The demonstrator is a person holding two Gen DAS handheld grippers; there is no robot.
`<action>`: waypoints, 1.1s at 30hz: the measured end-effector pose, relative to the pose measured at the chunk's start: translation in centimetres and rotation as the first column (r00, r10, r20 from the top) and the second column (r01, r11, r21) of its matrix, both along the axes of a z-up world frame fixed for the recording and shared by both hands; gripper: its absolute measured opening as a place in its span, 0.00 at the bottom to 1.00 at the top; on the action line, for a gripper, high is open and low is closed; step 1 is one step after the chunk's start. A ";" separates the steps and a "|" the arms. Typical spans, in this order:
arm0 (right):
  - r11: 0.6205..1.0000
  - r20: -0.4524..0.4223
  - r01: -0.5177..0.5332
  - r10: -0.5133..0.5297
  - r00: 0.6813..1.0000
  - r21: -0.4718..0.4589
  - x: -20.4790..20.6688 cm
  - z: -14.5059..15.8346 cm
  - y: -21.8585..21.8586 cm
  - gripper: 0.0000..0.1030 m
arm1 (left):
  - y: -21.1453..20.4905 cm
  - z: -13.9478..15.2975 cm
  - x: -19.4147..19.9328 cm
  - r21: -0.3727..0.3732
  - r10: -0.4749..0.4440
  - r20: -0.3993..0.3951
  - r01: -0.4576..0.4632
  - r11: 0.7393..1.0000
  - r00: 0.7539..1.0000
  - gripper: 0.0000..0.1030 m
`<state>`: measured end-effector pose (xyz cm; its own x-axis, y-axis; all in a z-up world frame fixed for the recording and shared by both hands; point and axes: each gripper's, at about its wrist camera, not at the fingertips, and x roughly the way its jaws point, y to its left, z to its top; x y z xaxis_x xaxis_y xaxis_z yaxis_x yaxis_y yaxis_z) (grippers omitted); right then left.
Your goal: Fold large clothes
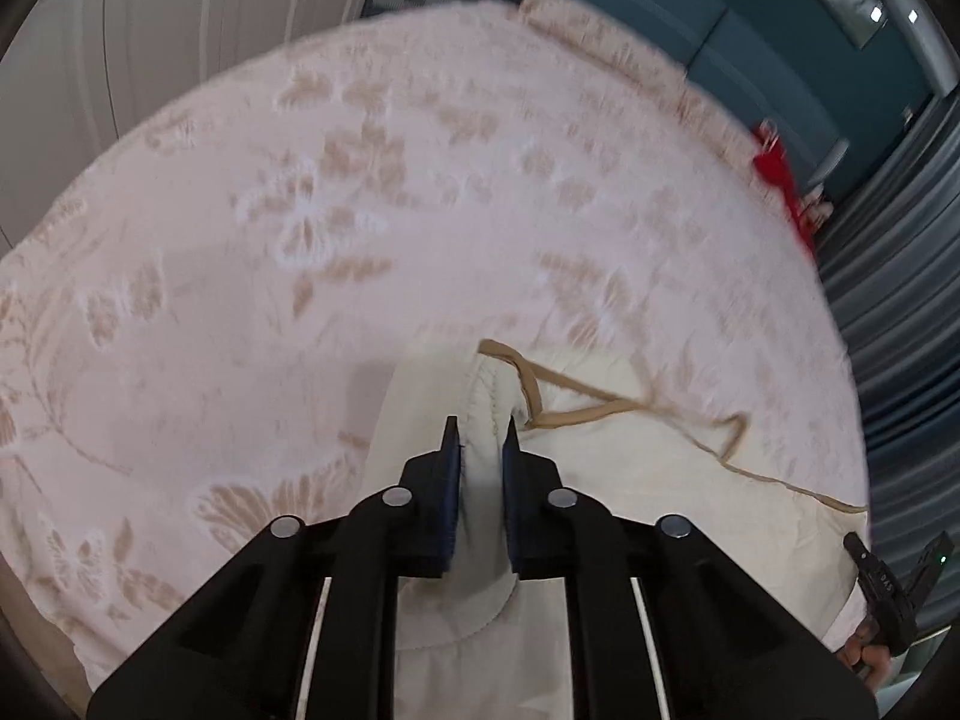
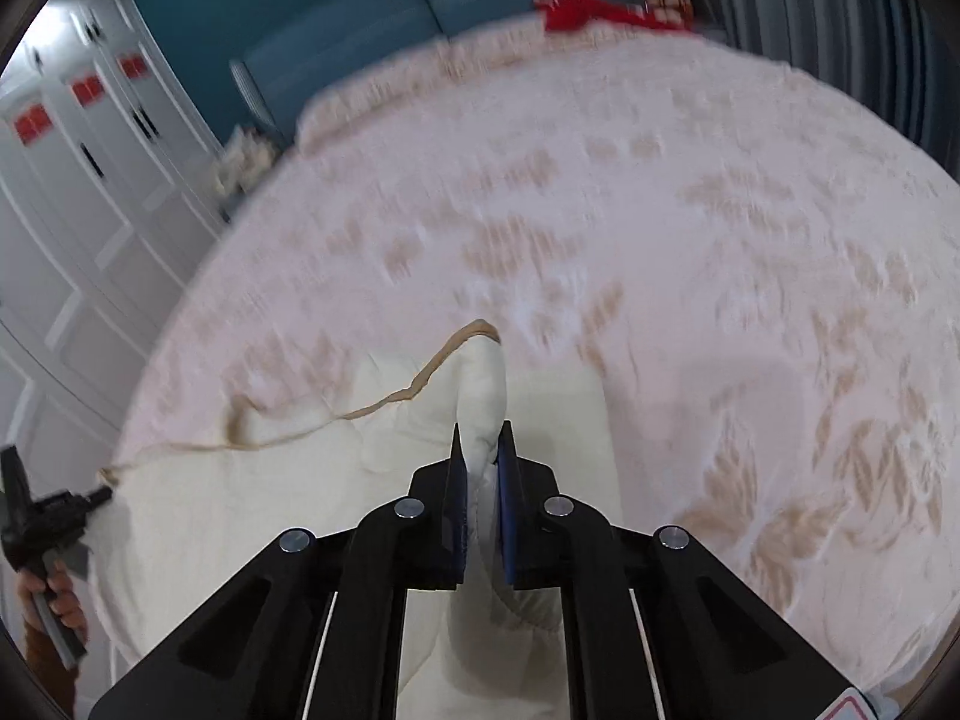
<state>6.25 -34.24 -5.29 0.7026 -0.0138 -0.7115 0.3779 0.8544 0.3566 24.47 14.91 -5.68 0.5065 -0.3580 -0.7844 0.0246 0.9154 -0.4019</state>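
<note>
Left gripper (image 1: 480,438): jaws clamped on a gathered seam of the cream garment (image 1: 630,462). Right gripper (image 2: 480,444): jaws clamped on a bunched ridge of the same garment. The garment hangs between both, its far part draped on the floral bedspread (image 1: 300,240), tan trim (image 1: 576,408) loose and crooked. Judgement: folding at an early stage; no flat, squared fold visible yet.

one cream garment (image 1: 630,420), one floral bedspread (image 1: 360,210), two grippers (image 1: 480,438) (image 2: 480,438)
</note>
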 end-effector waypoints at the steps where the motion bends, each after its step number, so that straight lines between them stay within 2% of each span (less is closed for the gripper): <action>1: 1.000 0.045 0.008 -0.008 0.999 0.009 -0.3 1.3 -0.2 0.07 | 0.3 0.8 0.1 -0.017 0.008 0.017 -0.008 1.000 1.000 0.10; 4: 0.999 0.128 0.038 -0.036 0.991 -0.011 -0.1 3.7 -0.7 0.07 | 0.8 3.2 0.2 -0.018 0.040 0.089 -0.039 0.999 0.995 0.10; 6: 0.999 0.106 0.042 -0.038 0.994 -0.033 1.2 3.2 -0.9 0.06 | 0.4 3.2 1.0 0.009 0.043 0.095 -0.044 0.999 0.995 0.10; 8: 0.998 0.049 0.050 -0.048 0.998 -0.031 2.8 1.4 -1.4 0.06 | -0.6 1.8 2.0 0.067 0.036 0.067 -0.040 0.997 0.997 0.10; 11: 0.998 -0.044 0.053 -0.055 0.998 -0.046 4.6 -1.8 -1.5 0.06 | -2.3 -2.1 3.6 0.177 0.040 -0.001 -0.039 0.983 0.999 0.10; 13: 0.996 -0.095 0.054 -0.061 0.994 -0.069 5.6 -3.7 -1.3 0.06 | -2.5 -4.0 4.2 0.204 0.056 -0.023 -0.050 0.978 0.998 0.10; 18: 0.997 -0.165 0.062 -0.069 0.984 -0.047 6.8 -7.5 -1.8 0.06 | -2.9 -7.5 5.0 0.254 0.065 -0.042 -0.052 0.966 0.997 0.13; 24: 0.997 -0.185 0.062 -0.068 0.980 -0.041 7.0 -10.3 -1.9 0.07 | -3.4 -9.6 4.9 0.297 0.062 -0.004 -0.058 0.953 0.998 0.17; 32: 0.993 -0.150 0.067 -0.082 0.985 -0.102 7.0 -11.3 -1.1 0.08 | -3.9 -10.4 4.5 0.319 0.077 0.065 -0.094 0.943 0.995 0.22; 33: 0.992 -0.145 0.067 -0.082 0.986 -0.107 7.0 -11.2 -1.0 0.09 | -3.9 -10.3 4.5 0.324 0.081 0.069 -0.099 0.941 0.994 0.27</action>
<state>13.21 -35.27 -16.52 0.5831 -0.1394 -0.8003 0.4844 0.8505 0.2049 28.97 11.02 -16.03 0.5695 -0.0376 -0.8211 -0.0503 0.9955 -0.0805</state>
